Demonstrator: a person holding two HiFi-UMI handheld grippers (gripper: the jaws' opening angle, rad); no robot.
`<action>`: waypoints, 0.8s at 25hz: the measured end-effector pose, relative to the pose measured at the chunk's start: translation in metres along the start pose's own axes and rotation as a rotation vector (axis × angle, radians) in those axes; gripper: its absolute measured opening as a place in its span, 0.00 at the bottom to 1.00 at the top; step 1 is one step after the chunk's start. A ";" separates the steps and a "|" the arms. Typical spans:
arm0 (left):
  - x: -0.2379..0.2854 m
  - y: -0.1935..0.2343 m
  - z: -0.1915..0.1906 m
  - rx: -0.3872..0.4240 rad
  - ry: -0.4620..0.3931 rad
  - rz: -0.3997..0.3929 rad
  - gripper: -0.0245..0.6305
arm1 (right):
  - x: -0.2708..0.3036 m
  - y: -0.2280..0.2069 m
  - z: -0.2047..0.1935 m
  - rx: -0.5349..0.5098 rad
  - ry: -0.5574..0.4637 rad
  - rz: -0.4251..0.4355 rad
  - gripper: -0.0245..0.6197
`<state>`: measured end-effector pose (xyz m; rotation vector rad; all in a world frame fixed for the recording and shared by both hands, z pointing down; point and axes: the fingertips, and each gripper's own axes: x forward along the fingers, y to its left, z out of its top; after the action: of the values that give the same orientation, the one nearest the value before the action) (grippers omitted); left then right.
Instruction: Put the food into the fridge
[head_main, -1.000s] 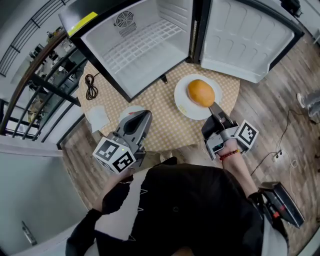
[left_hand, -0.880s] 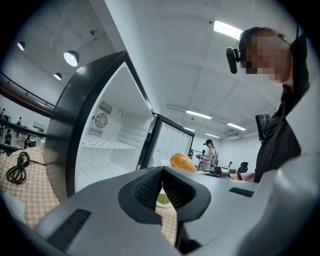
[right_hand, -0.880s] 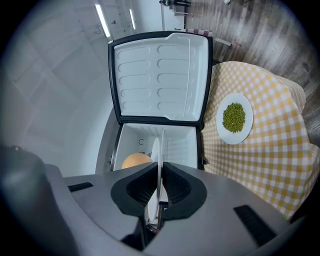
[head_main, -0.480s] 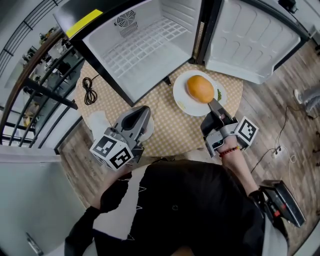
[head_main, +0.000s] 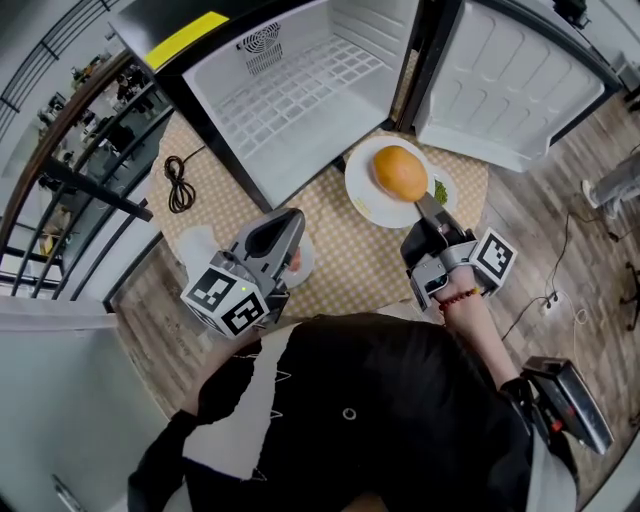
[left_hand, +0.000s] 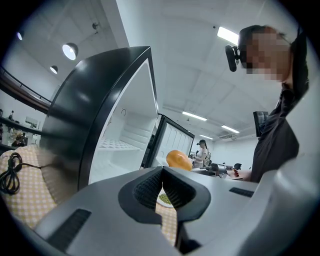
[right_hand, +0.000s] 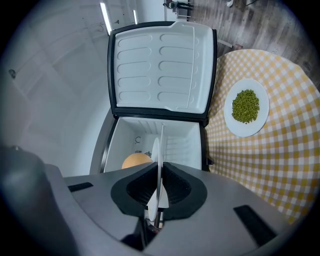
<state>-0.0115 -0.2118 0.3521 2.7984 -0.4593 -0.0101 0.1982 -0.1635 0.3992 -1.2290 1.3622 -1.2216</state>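
Both tools sit just ahead of the person's dark top. The left tool (head_main: 292, 220) points toward the fridge with its jaws closed to a narrow slit, tips meeting and nothing between them. A small white plate (head_main: 303, 262) lies on the counter (head_main: 345, 265) just beside this tool and partly under it. What it carries cannot be made out.

The right tool (head_main: 427, 207) is clamped on the near rim of a larger white plate (head_main: 362, 192). Its own view shows that rim edge-on, pinched between the two pads. The bun (head_main: 400, 172), round and orange-brown, sits at the middle of this plate, in front of the open fridge and near its doorway but outside it. The plate's right rim covers part of a third plate (right_hand: 245, 129), which rests on the yellow-and-white check cloth and carries a heap of green peas (right_hand: 245, 106).

Farther left on the cloth lies a coiled black cable (head_main: 180, 180), well apart from the plates. At the far edge of the counter stands the fridge (head_main: 230, 120), with a wire shelf (head_main: 300, 85) in its white interior. Its door (head_main: 520, 80) stands fully open to the right. Wooden floor (head_main: 530, 230) shows beyond the counter.
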 end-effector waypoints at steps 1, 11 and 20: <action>-0.001 0.003 0.000 -0.003 0.000 0.001 0.06 | 0.004 0.001 -0.002 -0.002 0.004 0.001 0.08; -0.006 0.011 -0.006 -0.031 -0.001 0.001 0.06 | 0.008 -0.004 -0.010 -0.008 0.016 -0.039 0.08; -0.014 0.015 -0.010 -0.032 -0.006 0.023 0.06 | 0.022 -0.006 -0.019 -0.010 0.051 -0.041 0.08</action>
<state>-0.0292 -0.2177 0.3652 2.7628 -0.4879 -0.0200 0.1779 -0.1840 0.4068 -1.2456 1.3875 -1.2838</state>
